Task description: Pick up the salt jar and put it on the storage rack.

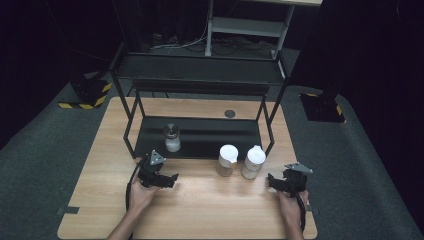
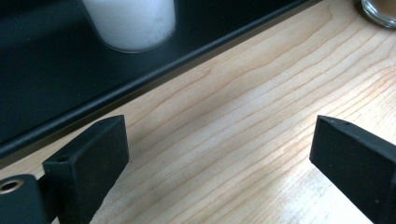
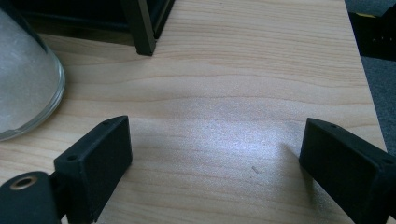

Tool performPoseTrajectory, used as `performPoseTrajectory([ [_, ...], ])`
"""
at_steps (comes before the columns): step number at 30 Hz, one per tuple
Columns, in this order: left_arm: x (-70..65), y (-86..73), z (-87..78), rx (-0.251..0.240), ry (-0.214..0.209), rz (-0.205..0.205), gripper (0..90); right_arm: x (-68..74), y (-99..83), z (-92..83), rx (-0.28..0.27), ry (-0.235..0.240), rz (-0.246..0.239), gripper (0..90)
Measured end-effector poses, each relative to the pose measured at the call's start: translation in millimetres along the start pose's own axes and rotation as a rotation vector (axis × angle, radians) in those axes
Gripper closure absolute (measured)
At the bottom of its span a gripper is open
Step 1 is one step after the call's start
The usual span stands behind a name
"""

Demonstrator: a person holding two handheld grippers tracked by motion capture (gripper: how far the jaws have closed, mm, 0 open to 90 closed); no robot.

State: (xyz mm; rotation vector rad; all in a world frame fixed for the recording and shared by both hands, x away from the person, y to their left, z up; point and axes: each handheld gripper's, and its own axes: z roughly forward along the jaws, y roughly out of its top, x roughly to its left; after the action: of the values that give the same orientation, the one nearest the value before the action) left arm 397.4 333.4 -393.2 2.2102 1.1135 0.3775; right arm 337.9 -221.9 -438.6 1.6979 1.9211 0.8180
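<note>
Both grippers sat apart and empty; right gripper (image 1: 272, 181) was nearest the two jars (image 1: 254, 161), up-left of it in frame, left gripper (image 1: 172, 178) farther

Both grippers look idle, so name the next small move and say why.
Probably ease the right gripper left toward the nearest white-lidded jar: its jaws stand open with nothing between them, and that jar stands on the table just beside it.

High view overhead facing forward, claw views close, low, sharing perhaps tabletop (image 1: 200, 200)
</note>
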Motion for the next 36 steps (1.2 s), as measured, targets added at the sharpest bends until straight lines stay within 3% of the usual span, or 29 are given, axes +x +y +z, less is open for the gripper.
performPoseTrajectory([
  [22, -6.3, -5.7, 4.8, 0.024, 0.019, 0.033, 4.4, -0.2, 0.0, 0.1, 0.0, 0.0, 0.0, 8.4],
  [36, -9.2, -7.1, 9.7, 0.033, 0.023, 0.03, 4.4, -0.2, 0.0, 0.1, 0.0, 0.0, -0.001, 8.4],
])
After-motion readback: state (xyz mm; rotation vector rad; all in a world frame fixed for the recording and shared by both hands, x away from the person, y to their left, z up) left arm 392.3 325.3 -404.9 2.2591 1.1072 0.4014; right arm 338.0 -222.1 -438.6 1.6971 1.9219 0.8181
